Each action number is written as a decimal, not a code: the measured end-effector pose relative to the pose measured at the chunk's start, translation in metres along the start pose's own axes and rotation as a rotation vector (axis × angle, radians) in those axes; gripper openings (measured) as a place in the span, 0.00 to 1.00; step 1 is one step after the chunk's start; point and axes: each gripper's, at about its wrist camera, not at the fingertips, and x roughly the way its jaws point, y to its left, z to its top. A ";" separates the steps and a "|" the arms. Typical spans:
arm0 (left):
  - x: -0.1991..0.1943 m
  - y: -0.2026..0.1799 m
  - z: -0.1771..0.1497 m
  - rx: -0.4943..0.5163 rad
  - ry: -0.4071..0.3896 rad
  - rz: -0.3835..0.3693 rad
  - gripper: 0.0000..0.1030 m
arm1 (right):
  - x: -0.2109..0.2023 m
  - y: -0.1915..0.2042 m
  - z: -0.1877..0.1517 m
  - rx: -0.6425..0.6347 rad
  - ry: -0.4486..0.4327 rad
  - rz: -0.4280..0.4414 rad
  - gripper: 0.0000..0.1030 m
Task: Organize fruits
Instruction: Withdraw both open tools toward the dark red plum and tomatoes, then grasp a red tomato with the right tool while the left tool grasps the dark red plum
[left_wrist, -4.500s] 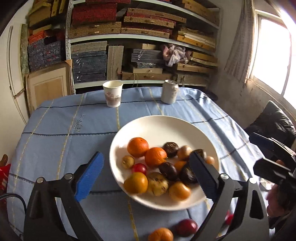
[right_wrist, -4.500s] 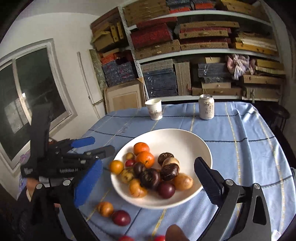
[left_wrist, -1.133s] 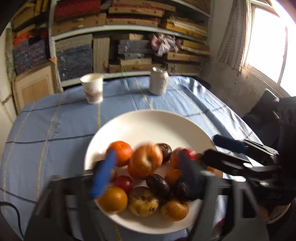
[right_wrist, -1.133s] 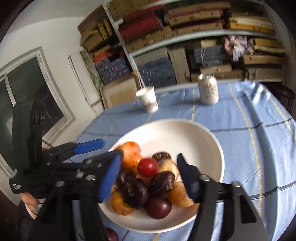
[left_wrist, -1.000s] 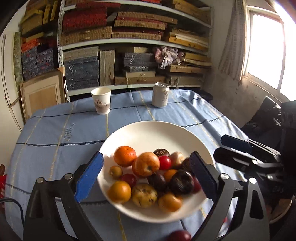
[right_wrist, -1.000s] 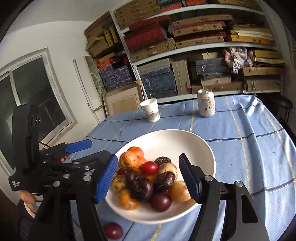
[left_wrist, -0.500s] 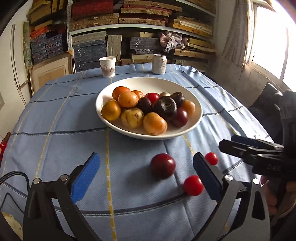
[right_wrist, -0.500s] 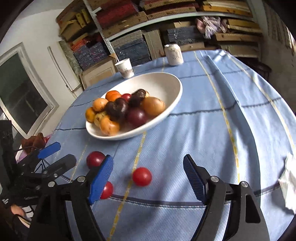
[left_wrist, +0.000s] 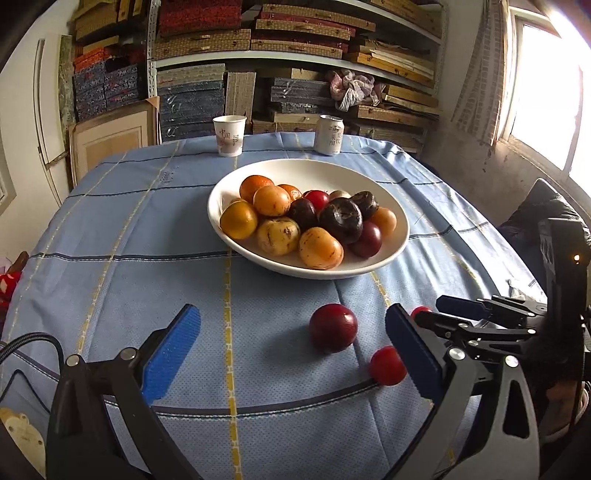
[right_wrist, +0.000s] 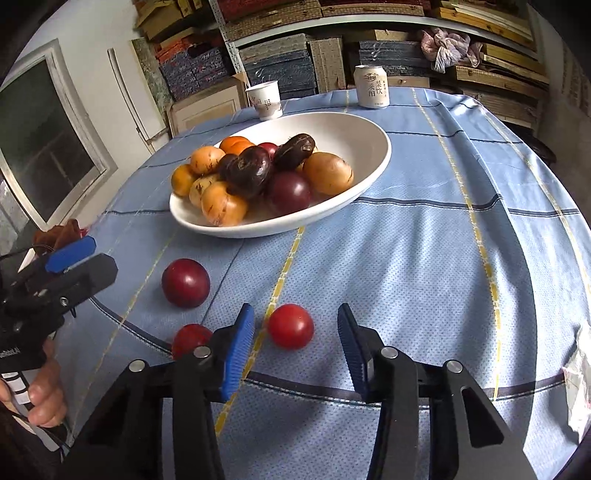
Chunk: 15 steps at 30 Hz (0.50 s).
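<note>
A white bowl (left_wrist: 404, 229) (right_wrist: 384, 147) piled with orange, yellow and dark purple fruit stands mid-table. In front of it on the blue cloth lie a dark red plum (left_wrist: 333, 328) (right_wrist: 185, 282) and two small red tomatoes. My right gripper (right_wrist: 295, 311) (left_wrist: 439, 314) has its jaws closing either side of one tomato (right_wrist: 290, 326) (left_wrist: 419, 311), with a gap still showing at both pads. The other tomato (left_wrist: 388, 365) (right_wrist: 190, 339) lies beside it. My left gripper (left_wrist: 291, 332) (right_wrist: 103, 256) is wide open just above the cloth, the plum beyond its right pad.
A paper cup (left_wrist: 229, 135) and a drink can (left_wrist: 330, 134) stand behind the bowl near the far table edge. Crumpled white paper (right_wrist: 580, 376) lies at the right edge. Packed shelves fill the back wall. A hand (right_wrist: 40, 391) holds the left gripper.
Both grippers drew back from over the bowl and sank toward the loose fruit at the front. In the last half second the right jaws narrowed around a tomato; the left stayed put.
</note>
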 end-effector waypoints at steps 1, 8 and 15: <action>0.000 0.000 0.000 -0.002 0.001 -0.003 0.95 | 0.001 0.000 0.000 -0.002 0.005 0.001 0.44; -0.003 0.002 0.000 -0.013 0.001 -0.006 0.95 | 0.006 0.007 -0.001 -0.035 0.025 -0.005 0.38; -0.004 0.003 0.001 -0.021 -0.002 -0.005 0.95 | 0.012 0.009 -0.002 -0.049 0.039 -0.016 0.36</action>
